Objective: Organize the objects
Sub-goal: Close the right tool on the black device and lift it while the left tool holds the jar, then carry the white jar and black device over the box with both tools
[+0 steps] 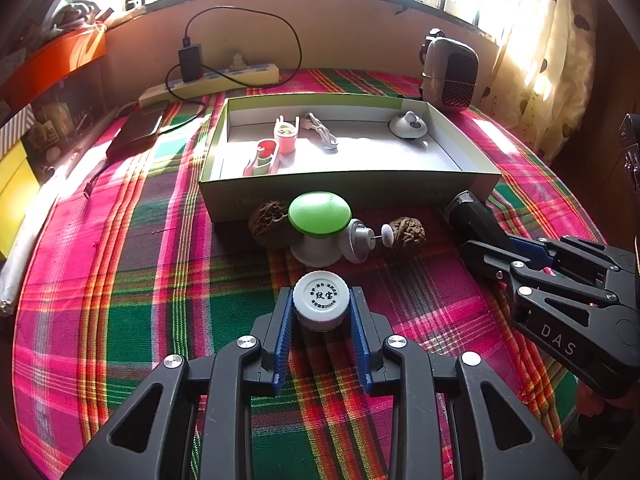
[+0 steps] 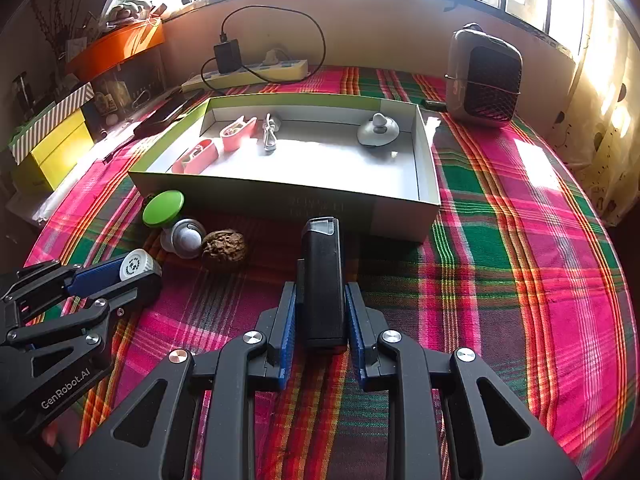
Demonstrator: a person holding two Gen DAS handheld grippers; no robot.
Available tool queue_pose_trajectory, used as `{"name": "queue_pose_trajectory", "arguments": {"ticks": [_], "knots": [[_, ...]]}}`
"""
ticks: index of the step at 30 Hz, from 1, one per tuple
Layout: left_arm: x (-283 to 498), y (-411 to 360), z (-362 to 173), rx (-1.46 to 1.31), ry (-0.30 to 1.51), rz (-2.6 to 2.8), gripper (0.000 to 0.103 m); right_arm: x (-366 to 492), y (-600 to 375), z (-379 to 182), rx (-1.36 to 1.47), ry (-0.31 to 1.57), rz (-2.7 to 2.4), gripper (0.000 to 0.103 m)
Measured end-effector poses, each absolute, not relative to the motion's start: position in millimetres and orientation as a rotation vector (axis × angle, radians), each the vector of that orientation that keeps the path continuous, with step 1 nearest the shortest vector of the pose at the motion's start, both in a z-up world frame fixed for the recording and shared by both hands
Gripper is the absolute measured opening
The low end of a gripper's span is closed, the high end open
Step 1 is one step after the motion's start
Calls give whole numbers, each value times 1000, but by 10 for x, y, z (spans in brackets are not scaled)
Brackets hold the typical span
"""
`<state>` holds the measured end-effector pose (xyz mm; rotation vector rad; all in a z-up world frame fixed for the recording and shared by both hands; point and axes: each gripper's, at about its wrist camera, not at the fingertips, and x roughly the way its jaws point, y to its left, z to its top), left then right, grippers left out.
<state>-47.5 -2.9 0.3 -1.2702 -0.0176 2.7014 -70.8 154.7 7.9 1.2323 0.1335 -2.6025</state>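
Already four small items lie in the shallow open cardboard box (image 2: 424, 184). Left gripper (image 1: 321, 304) clamps a small white-capped bottle (image 1: 321, 294), right gripper (image 2: 322, 312) a slim black rectangular case (image 2: 323, 280) (both short of the box); a green-topped mushroom gadget (image 1: 319, 213) and two walnuts (image 1: 406, 232) wait on the plaid cloth (image 1: 160, 280).

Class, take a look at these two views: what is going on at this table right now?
A person is tidying small items into an open box on a plaid cloth. The left hand-held gripper is shut on a small white-capped bottle; the right hand-held gripper is shut on a black rectangular device. Both are in front of the box. Two pink clips, a white cord and a grey knob already lie inside; a green-topped piece and walnuts wait outside.
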Motion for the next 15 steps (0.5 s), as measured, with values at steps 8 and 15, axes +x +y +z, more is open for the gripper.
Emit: {"name": "queue_pose_trajectory", "arguments": {"ticks": [8,15], "knots": [[-442,-26,59,-1245,-15,2711,25,-663,1557,152,1208,124,-2606,24],[-391,-16,176,-1209,-7,2731,25,-627,1576,266,1175,104,-2607,24]]}}
